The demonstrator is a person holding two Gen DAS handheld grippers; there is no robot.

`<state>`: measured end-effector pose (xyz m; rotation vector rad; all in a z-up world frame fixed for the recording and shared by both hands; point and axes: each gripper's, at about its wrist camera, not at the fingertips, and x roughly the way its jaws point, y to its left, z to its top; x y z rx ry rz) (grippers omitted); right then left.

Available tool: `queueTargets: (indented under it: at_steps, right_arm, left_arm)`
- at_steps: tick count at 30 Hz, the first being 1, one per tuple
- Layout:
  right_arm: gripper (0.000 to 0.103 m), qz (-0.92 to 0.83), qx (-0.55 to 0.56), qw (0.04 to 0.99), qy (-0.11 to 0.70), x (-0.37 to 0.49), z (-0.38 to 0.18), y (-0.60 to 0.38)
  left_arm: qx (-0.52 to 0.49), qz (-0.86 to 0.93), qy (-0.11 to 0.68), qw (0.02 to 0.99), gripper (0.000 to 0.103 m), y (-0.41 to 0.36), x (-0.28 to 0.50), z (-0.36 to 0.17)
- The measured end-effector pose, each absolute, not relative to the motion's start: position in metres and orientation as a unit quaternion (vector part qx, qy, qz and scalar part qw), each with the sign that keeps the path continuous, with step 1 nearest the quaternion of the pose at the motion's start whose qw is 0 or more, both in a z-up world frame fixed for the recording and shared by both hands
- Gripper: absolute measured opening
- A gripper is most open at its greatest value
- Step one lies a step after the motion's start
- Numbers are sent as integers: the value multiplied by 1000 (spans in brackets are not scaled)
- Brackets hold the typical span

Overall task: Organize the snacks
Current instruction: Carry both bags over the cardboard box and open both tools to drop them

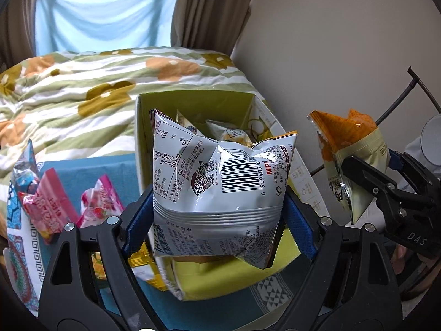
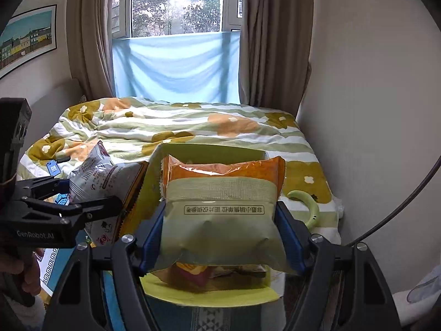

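Carrying 2 packets over the yellow-green box (image 1: pixel 154 102): left gripper (image 1: pixel 217 215) clamps a silver snack bag (image 1: pixel 220 176), right gripper (image 2: pixel 220 237) an orange-and-green one (image 2: pixel 220 207). Next, I judge, lower each into the box and release.

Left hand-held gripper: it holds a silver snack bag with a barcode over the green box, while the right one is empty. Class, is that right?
Not quite. The right hand-held gripper is not empty: it grips an orange-and-green snack bag, as the right wrist view shows. The rest stands.

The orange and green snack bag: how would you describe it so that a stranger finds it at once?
Start at the flowered quilt on the bed, then come down to the yellow-green box before it. Over that box the right gripper clamps the orange and green snack bag; its neighbour, the silver bag in the left gripper, shows a barcode.
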<state>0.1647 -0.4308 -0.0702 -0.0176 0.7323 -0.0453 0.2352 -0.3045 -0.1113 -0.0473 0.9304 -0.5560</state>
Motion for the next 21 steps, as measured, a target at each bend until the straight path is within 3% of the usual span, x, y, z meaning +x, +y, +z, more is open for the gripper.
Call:
queueTargets:
  at_steps: [2,6,21]
  right_arm:
    - [70,-19,-4,933,360,165,-72,-444]
    - [70,-15,8,930,368,170,-78,-464]
    - [70,40,54,909,411,197,-114,-478]
  left_arm:
    - [-16,-258,445,857,84,-317,235,-119]
    - [-4,-234,446,864,103,-330,231,-132]
    - [2,-184,464,867,103,-292,212,-131]
